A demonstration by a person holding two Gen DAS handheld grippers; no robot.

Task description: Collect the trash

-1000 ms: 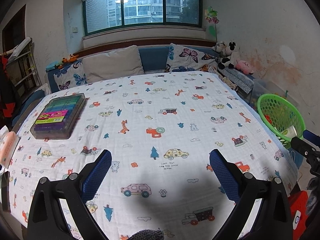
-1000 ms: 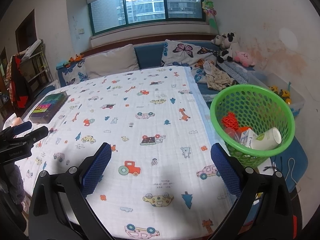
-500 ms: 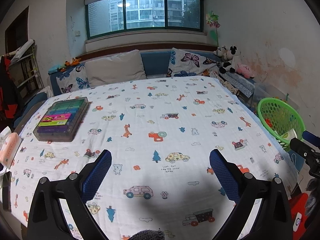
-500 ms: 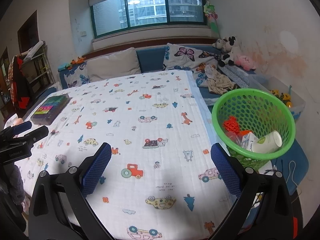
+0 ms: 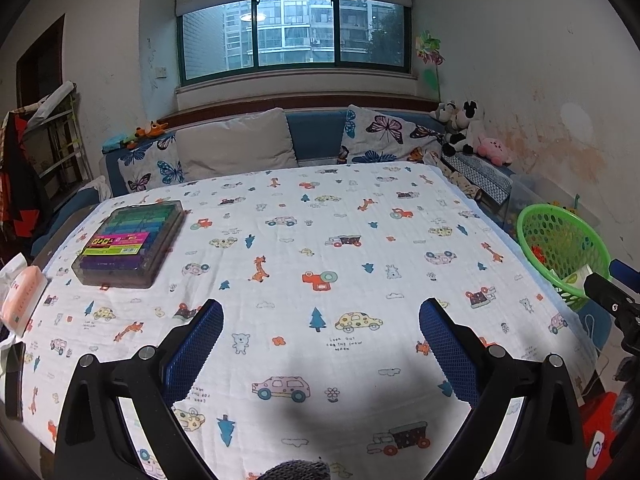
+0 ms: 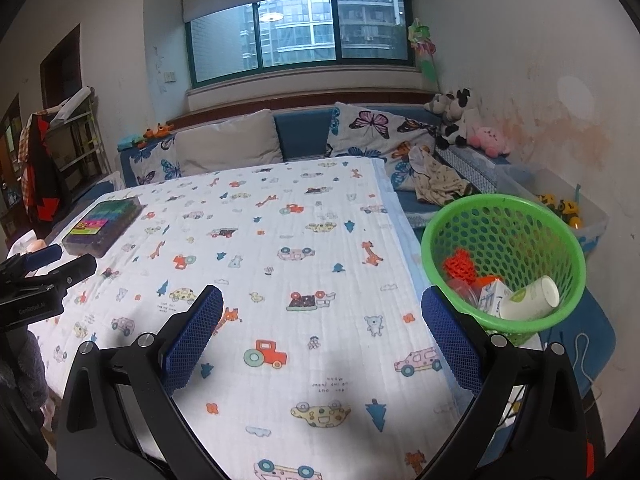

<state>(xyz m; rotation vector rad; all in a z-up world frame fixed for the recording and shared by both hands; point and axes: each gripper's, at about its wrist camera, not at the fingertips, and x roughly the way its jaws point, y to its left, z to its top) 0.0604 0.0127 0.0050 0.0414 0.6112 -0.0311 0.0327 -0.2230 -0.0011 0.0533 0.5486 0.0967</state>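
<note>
Both grippers, left (image 5: 320, 344) and right (image 6: 322, 340), hover wide open and empty above the cloth (image 6: 280, 240). At two o'clock, the basket (image 6: 452, 224) holds a cup (image 6: 528, 300), carton (image 6: 490, 298) and red mesh (image 6: 460, 266): light, crushable, best pinched by rim or edge.

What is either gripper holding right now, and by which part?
Nothing. The left gripper and the right gripper both have their jaws wide apart over the printed cloth, with nothing between them.

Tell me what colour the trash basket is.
Bright green, with a perforated wall; the basket shows best in the right wrist view.
</note>
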